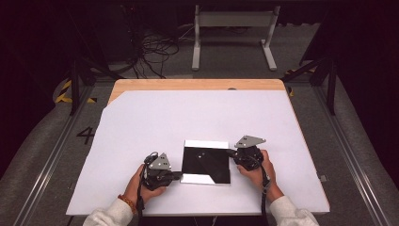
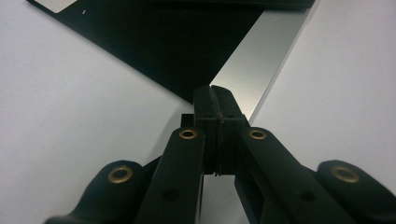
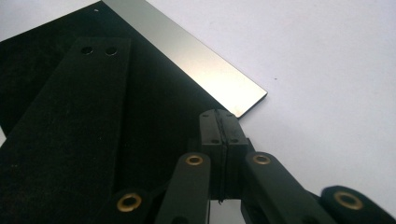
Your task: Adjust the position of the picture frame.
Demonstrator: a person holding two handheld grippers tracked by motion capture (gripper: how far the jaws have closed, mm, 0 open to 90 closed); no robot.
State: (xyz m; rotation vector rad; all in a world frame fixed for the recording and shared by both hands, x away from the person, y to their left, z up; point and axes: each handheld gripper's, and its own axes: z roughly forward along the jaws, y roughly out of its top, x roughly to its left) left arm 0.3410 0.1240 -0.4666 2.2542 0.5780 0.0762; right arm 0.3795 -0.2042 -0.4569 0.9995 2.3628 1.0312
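A square glossy plate lies flat on the white table cover; it reflects mostly black, with bright silvery strips along its far and near edges. My left gripper is shut with nothing between its jaws, its tip at the plate's near left corner. In the left gripper view the shut left gripper overlaps the plate where black meets silver. My right gripper is shut and empty at the plate's right edge. The right gripper view puts the right gripper just below the plate's silvery corner.
The white sheet covers most of the wooden table, with bare wood along the far edge. Beyond the table, a white metal stand and loose cables sit on the grey floor.
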